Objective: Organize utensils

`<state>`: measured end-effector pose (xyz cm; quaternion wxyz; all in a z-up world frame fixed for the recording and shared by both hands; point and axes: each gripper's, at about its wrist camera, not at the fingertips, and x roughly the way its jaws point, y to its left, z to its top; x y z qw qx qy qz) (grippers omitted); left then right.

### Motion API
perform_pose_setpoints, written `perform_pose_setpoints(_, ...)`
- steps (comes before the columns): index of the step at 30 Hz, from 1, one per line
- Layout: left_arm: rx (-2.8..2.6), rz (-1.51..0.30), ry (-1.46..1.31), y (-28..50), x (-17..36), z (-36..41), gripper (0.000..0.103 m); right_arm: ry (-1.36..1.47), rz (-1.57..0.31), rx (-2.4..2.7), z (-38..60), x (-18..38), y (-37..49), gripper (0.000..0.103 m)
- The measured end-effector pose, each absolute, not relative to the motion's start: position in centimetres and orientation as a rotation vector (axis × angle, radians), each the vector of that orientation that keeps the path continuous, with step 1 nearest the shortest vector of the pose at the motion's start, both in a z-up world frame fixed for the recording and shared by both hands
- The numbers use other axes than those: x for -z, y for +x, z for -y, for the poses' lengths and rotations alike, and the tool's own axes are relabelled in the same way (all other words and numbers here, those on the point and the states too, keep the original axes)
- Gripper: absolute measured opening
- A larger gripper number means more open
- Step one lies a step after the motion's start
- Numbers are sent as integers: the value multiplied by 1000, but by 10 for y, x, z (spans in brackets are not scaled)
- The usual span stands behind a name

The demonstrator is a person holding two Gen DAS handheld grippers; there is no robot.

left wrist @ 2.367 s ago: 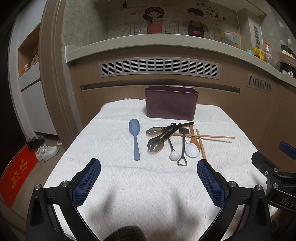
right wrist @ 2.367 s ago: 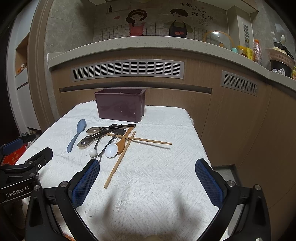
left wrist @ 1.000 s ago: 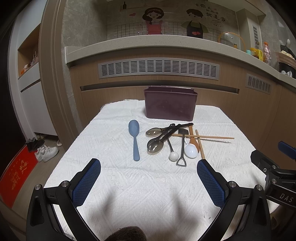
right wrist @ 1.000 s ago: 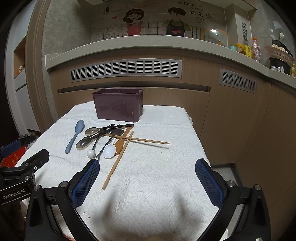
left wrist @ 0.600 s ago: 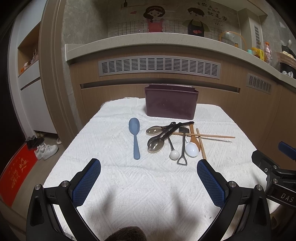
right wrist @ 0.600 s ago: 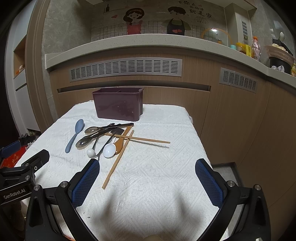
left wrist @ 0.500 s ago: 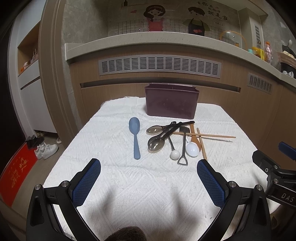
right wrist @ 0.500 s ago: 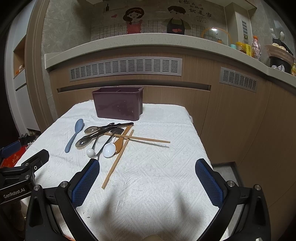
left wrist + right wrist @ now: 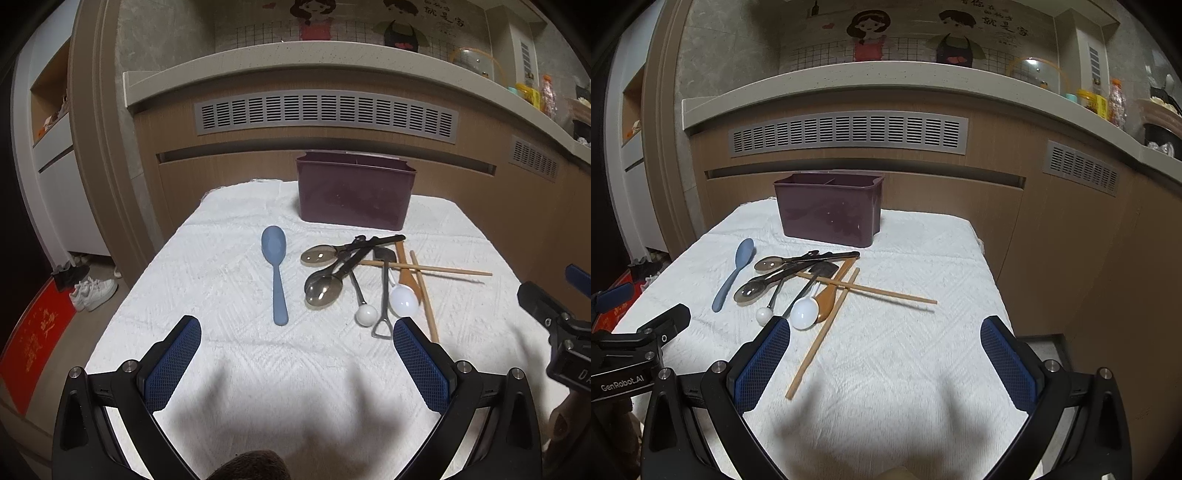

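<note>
While nothing is yet gripped: sorting not begun, every utensil loose on the white-clothed bench (image 9: 229,369).
Step in hand: approach, by the look of it; both tools low over the near edge, facing the pile.
Left hand-held gripper (image 9: 297,352): spread wide, blue pads apart, holding nothing, well short of the utensils.
Right hand-held gripper (image 9: 885,352): likewise spread and empty; left pad just in front of the white spoon (image 9: 804,313) in its own view.
Caddy (image 9: 354,190): dark maroon, upright at the far end of the bench, a divider visible inside from the right wrist view; contents hard to tell from this angle, possibly none.
Blue spoon (image 9: 275,271): alone, left of the pile, bowl toward the caddy, handle toward the left tool, touching nothing.
Pile: two metal spoons (image 9: 323,286) with dark handles, a small white-ball scoop (image 9: 365,315), a slim spatula (image 9: 384,291), a wooden spoon (image 9: 831,291) and two chopsticks (image 9: 868,288) crossed over one another.
Next move, as a judgement: blue spoon the easiest first pick for the left side; calls for moving forward, lowering the pads either side of the thin handle, pinching low against the cloth.
Risk: flat handle slipping on soft fabric; tangled pile shifting if one piece is dragged.
</note>
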<state>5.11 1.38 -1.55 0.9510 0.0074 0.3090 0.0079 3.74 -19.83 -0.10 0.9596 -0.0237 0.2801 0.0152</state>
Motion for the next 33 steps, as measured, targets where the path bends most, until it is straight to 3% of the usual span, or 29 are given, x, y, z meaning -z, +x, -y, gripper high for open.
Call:
perform_pose_setpoints(8, -1, -641, 0, 111, 11, -33, 103, -64, -590, -62, 198, -7, 83, 103)
perform_pose_setpoints(18, -3, -815, 32, 213, 38, -50, 102, -99, -605, -125, 193, -10, 140, 103)
perform_pose_setpoints(21, 9, -828, 45, 236, 45, -48, 91, -99, -616, -138, 193, -7, 153, 103)
perform_pose_setpoints(24, 30, -857, 33, 257, 53, -49, 90, -89, -634, -147, 196, -1, 160, 102)
perform_pose_setpoints(28, 52, -912, 42, 277, 65, -46, 62, -91, -658, -158, 202, 7, 166, 102)
perform_pose_setpoints(33, 102, -971, -17, 292, 78, -52, 62, -100, -722, -317, 201, 12, 180, 100)
